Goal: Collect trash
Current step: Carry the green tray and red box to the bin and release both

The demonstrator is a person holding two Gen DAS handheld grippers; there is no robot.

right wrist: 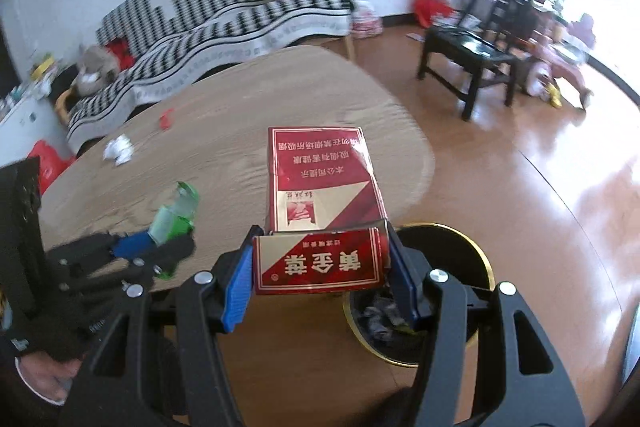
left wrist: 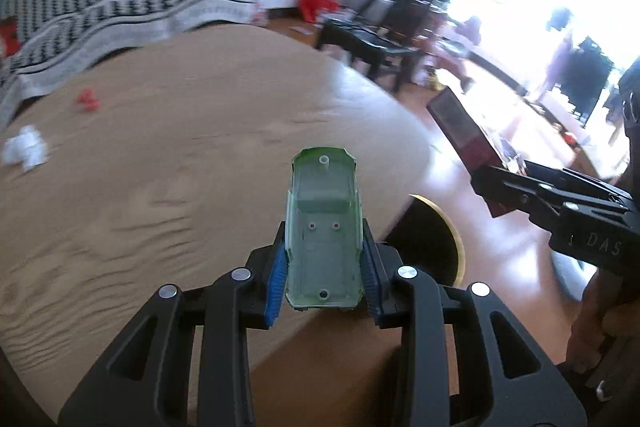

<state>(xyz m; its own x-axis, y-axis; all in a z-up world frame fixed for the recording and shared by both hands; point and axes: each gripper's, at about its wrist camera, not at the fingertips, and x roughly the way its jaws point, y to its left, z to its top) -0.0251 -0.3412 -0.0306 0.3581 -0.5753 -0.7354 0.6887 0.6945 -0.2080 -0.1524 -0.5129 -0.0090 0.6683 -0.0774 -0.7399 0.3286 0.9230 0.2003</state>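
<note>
My left gripper (left wrist: 325,271) is shut on a green plastic toy car shell (left wrist: 324,223), held above the wooden table's right edge; the shell also shows in the right wrist view (right wrist: 176,211). My right gripper (right wrist: 322,275) is shut on a red cigarette carton (right wrist: 320,187), its flap open toward me; the carton also shows in the left wrist view (left wrist: 464,131). A black trash bin with a gold rim (right wrist: 476,259) stands on the floor below the right gripper, with crumpled trash inside; its rim shows in the left wrist view (left wrist: 452,231). Crumpled white paper (left wrist: 26,149) and a small red scrap (left wrist: 88,101) lie on the table.
The wooden table (left wrist: 160,167) fills the left of both views. A black-and-white patterned sofa (right wrist: 224,11) stands behind it. A black chair (right wrist: 476,55) and a red bag (right wrist: 430,5) stand on the shiny wooden floor to the right.
</note>
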